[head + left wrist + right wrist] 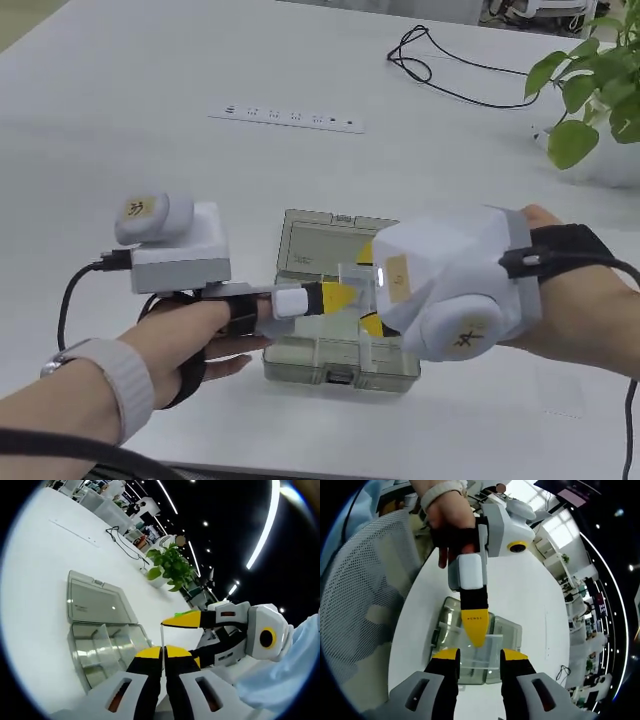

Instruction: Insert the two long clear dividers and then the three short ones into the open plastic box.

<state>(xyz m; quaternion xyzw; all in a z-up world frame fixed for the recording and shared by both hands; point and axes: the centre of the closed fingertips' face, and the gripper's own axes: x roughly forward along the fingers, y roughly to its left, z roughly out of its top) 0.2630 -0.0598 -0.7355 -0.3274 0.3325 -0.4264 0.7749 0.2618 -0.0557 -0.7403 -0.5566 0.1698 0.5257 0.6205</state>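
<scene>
The open plastic box [340, 352] lies on the white table, lid [322, 245] flat behind it; it also shows as the box [102, 647] and the box [470, 672]. My left gripper [163, 656] is shut on a clear divider [161, 637], seen edge-on and held above the box's right side. In the head view the left gripper [335, 293] points right over the box. My right gripper [480, 655] is open, with the divider [492, 650] spanning the gap between its jaws. I cannot tell whether its pads touch the divider. One of its yellow fingertips [182, 620] meets the divider's top.
A white power strip [288, 117] lies far back on the table. A black cable [450, 80] and a potted plant [600, 80] sit at the back right. A mesh chair [365, 580] stands beside the table.
</scene>
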